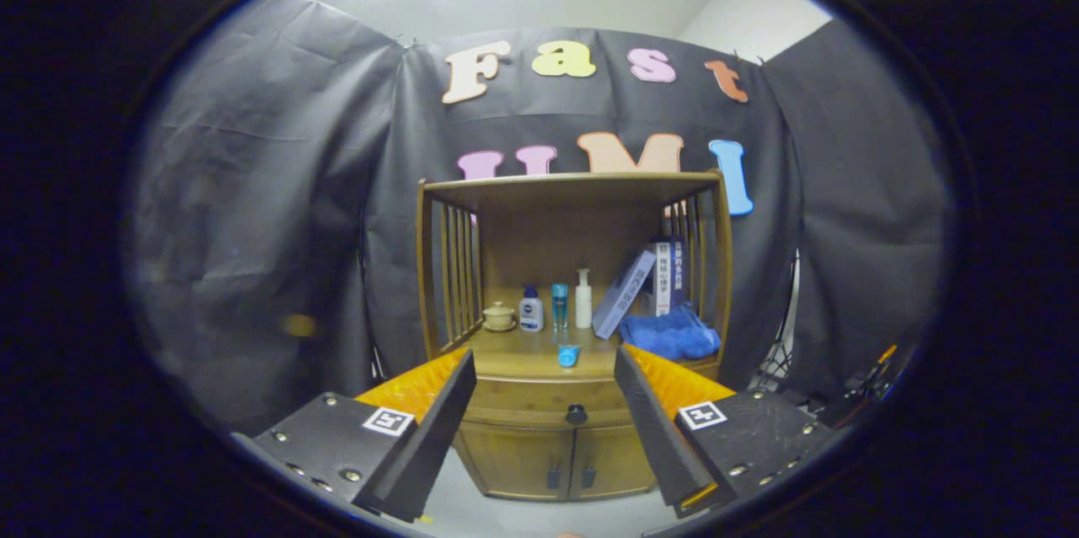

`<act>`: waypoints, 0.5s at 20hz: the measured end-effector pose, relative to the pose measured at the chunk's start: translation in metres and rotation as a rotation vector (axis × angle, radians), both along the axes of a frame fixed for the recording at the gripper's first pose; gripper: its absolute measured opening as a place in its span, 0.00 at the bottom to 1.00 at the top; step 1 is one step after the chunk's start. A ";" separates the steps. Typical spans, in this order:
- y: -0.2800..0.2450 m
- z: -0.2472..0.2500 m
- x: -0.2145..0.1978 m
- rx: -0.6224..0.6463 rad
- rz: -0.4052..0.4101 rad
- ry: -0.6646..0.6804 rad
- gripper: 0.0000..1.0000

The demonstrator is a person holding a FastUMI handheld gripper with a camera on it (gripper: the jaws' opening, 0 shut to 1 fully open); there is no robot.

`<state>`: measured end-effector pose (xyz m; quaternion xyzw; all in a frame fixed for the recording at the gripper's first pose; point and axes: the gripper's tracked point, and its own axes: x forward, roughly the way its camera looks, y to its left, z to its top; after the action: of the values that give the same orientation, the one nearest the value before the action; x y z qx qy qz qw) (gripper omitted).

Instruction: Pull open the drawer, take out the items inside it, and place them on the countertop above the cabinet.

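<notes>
Claw [545, 386] spread wide, empty, facing shut drawer [552, 400]

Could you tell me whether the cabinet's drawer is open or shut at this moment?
Shut: the drawer front sits flush with the cabinet, its knob beyond the open gripper.

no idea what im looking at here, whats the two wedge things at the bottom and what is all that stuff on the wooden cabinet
Those two wedges are the fingers of hand-held tongs; a person carries them, and the camera rides on them, looking forward. The tongs are open and hold nothing. Between and beyond the fingers stands a small wooden cabinet with its drawer shut; you can see the dark drawer knob. On the countertop above it sit a small lidded cup, three bottles, some leaning books, a folded blue towel and a small blue item near the front edge.
</notes>
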<state>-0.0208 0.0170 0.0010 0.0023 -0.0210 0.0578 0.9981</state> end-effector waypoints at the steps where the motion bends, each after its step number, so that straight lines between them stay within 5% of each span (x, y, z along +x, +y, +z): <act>1: -0.006 0.000 -0.001 0.022 -0.008 0.010 0.99; 10: -0.025 -0.006 -0.003 0.069 -0.029 0.028 0.99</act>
<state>-0.0234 -0.0082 -0.0053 0.0371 -0.0091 0.0425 0.9984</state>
